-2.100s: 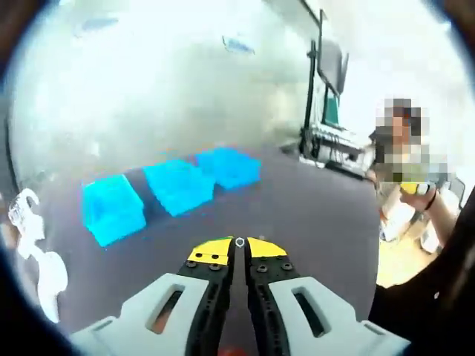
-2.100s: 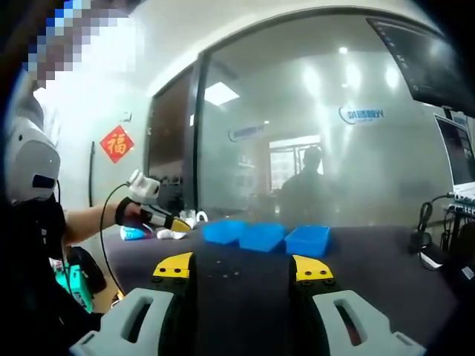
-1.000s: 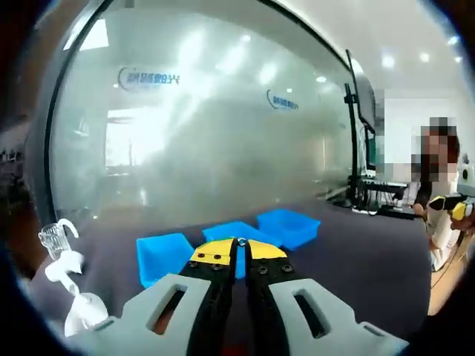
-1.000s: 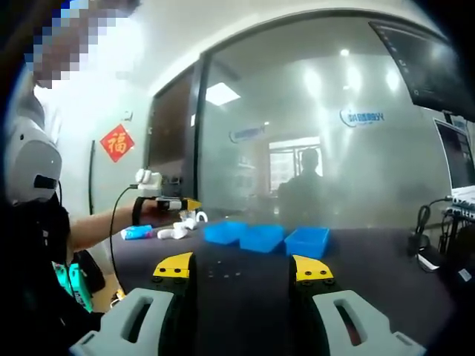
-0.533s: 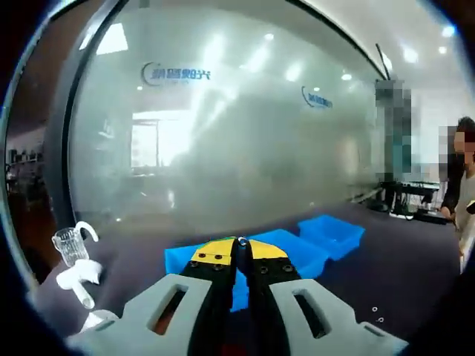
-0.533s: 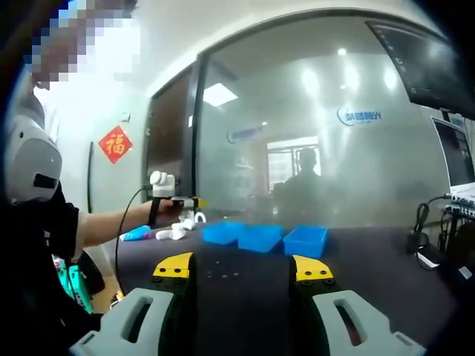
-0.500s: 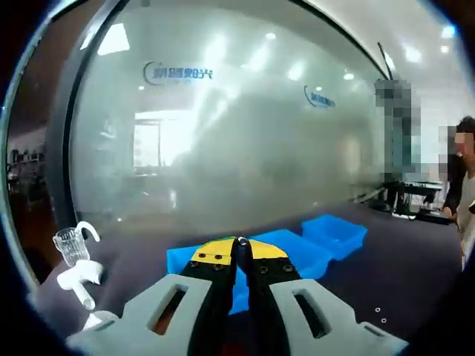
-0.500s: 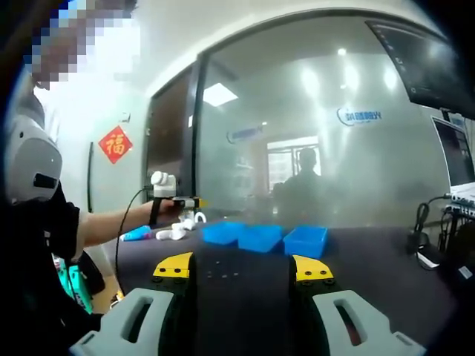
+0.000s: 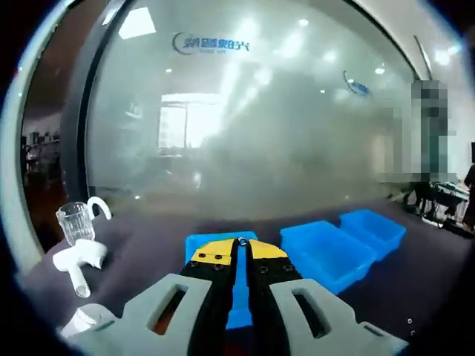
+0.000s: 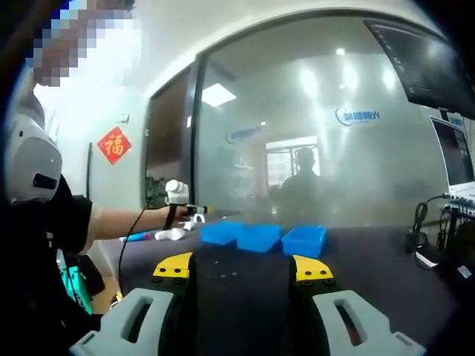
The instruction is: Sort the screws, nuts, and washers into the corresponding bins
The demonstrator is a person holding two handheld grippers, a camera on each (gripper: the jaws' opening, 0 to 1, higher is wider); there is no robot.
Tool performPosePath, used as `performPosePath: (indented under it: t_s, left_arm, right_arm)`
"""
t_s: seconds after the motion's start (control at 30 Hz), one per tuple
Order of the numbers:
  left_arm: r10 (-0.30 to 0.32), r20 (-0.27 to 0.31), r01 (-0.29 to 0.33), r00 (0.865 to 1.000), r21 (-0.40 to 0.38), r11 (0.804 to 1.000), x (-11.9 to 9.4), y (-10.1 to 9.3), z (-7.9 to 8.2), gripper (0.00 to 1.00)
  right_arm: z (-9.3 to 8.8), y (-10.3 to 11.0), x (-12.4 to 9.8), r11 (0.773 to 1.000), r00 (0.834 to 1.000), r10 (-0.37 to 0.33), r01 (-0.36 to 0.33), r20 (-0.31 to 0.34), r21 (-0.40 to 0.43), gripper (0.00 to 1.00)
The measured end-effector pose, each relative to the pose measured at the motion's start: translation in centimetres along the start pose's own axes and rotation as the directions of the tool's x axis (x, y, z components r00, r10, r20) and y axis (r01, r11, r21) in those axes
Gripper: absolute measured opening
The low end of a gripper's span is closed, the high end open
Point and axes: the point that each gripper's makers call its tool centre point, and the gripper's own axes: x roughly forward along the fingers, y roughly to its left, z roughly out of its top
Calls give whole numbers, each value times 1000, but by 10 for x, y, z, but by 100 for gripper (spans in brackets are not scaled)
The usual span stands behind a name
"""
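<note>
Pinching a small nut [image 9: 240,241] between its closed yellow-tipped fingers, the left gripper [image 9: 240,252] hangs just before the nearest of three blue bins [image 9: 223,276], which sit in a row on the dark table [image 9: 148,248]. The middle bin [image 9: 326,252] and far bin [image 9: 373,226] run off to the right. A clear glass [image 9: 76,222] stands on white plastic fittings [image 9: 78,263] at the left edge of the table, before a frosted glass wall [image 9: 260,126].

In the right gripper view, the right gripper [image 10: 241,268] has its fingers spread wide with nothing between them, held low over the table. A few tiny loose parts [image 10: 223,274] lie between them, too small to tell apart. Beyond lie the bins, with the left gripper near them.
</note>
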Motion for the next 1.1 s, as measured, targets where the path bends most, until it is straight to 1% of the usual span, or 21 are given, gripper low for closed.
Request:
performPosePath:
  t_s: [0.07,0.13,0.17,0.3,0.37,0.43,0.53,0.7,0.77,0.8,0.83,0.87,0.9,0.93,0.97,1.03,1.1]
  left_arm:
    - [1,-5,-1,1000,7,1000,4,0,-2,3]
    - [-1,-26,2,1000,21,1000,8,-3,-6,3]
    - [-1,-28,1,1000,27,1000,9,-4,-6,3]
    - [-19,-15,19,1000,38,999,12,-11,-5,3]
    - [-34,-13,34,999,66,997,14,-14,-6,3]
    - [-39,-13,40,999,61,997,15,-14,-7,3]
    - [-26,-26,28,999,49,998,17,-11,-13,3]
    - [-26,-36,28,999,61,998,16,-11,-17,3]
    - [-52,-30,54,998,62,997,19,-14,-15,5]
    - [-75,-26,77,997,63,995,21,-17,-14,5]
    - [-104,-35,106,994,64,992,21,-22,-15,6]
    - [-99,-42,102,994,68,992,20,-22,-16,7]
    - [-97,-41,99,994,71,992,18,-22,-15,11]
    - [-97,-38,99,995,67,993,17,-22,-14,18]
    - [-111,-36,112,993,44,993,15,-24,-13,22]
    - [-120,-37,122,992,45,992,12,-26,-13,27]
    - [-119,-45,122,992,72,990,8,-27,-14,30]
  right_arm:
    - [-1,2,1,1000,1000,5,-5,-4,1,45]
    - [-4,4,1,1000,1000,12,-12,-17,-6,45]
    - [-5,4,2,1000,1000,14,-14,-20,-7,45]
    - [-7,3,2,1000,1000,14,-14,-23,-1,45]
    - [-7,3,3,1000,1000,15,-15,-26,1,45]
    - [-6,6,2,1000,999,21,-22,-31,-8,45]
    - [-6,8,1,1000,999,23,-24,-34,-9,45]
    - [-11,8,1,1000,999,22,-22,-42,-2,45]
    - [-10,9,2,1000,999,26,-26,-39,-1,45]
    - [-9,9,2,1000,999,27,-27,-38,-2,45]
    - [-9,10,3,1000,999,30,-31,-36,-2,45]
    - [-8,11,3,999,999,36,-36,-34,-2,45]
    - [-8,12,3,999,999,39,-39,-33,-2,45]
    - [-8,13,4,999,999,41,-41,-32,-2,45]
    - [-9,14,4,999,999,43,-44,-33,-3,45]
    - [-10,14,4,999,998,44,-44,-34,1,45]
    - [-11,14,4,999,998,44,-44,-34,3,45]
